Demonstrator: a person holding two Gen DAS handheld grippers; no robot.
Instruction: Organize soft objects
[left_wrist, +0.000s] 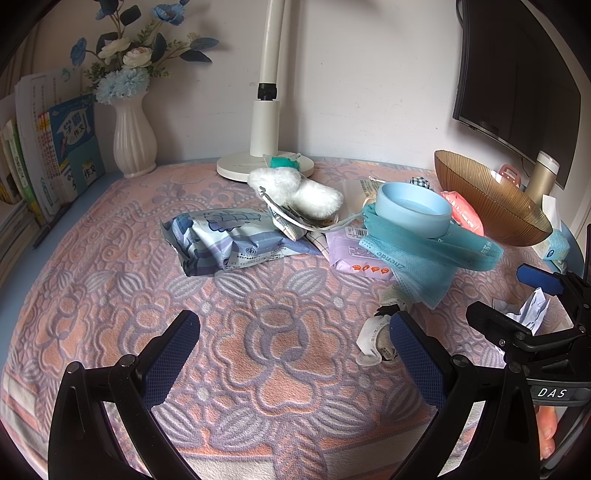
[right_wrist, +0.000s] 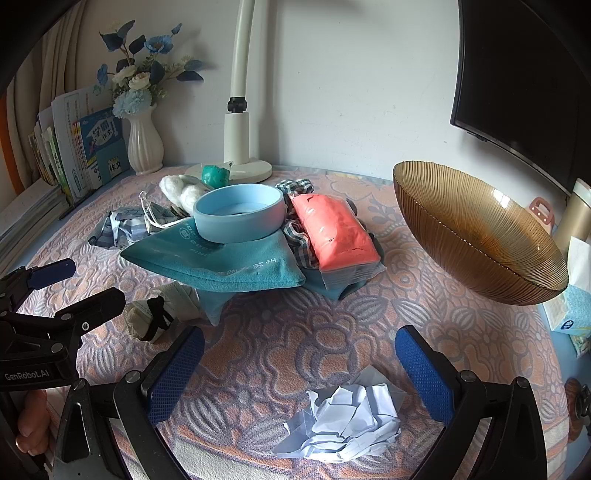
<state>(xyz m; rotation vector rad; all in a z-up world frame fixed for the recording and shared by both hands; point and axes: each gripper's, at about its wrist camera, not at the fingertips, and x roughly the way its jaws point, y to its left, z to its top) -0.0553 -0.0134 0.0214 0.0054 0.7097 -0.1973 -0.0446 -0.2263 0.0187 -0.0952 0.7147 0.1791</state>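
Note:
A pile of soft things lies mid-table: a teal cloth under a light blue bowl, a pink pack, a checked cloth, white fluff, a blue-white wipes pack and a purple pack. A rolled white fabric piece with a black tie lies in front. Crumpled white paper lies between my right gripper's fingers. My right gripper is open above it. My left gripper is open and empty over the patterned towel.
An amber ribbed bowl stands at the right. A white lamp base, a vase of flowers and books line the back and left. A tissue box and a dark monitor are at the right.

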